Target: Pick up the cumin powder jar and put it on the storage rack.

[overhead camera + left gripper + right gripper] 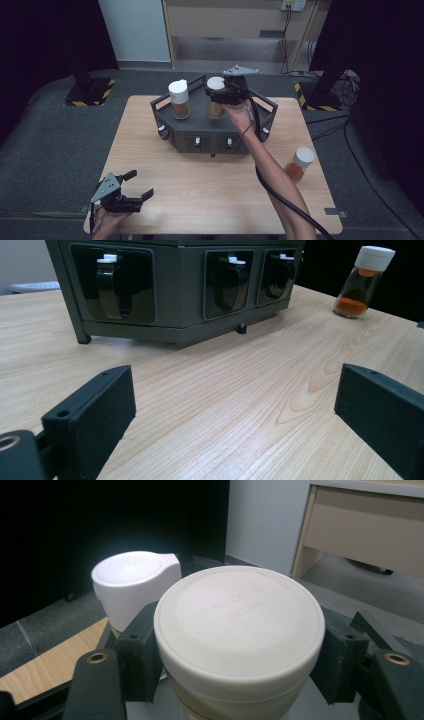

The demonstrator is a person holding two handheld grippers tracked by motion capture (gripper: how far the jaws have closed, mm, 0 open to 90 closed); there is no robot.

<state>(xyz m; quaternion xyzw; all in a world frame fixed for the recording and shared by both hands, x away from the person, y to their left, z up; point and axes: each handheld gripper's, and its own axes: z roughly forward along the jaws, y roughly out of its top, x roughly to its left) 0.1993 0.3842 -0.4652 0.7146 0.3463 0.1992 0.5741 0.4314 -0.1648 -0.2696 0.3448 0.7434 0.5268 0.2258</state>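
Right gripper: jaws pinching the white cap of one jar, pads pressed on either side of the lid. Jar stands upright in the grey rack, right of centre, tan contents below the cap.

Second jar: one, white flip cap, in the same rack just left of the held one, apart from it.

Third jar: one, orange powder, lying tilted on the table near its right edge, well apart from the rack.

Jars: three. Rack: one, with three white-tipped latches on its front.

Left gripper: jaws spread wide, nothing between them, resting low at the table's near left corner.
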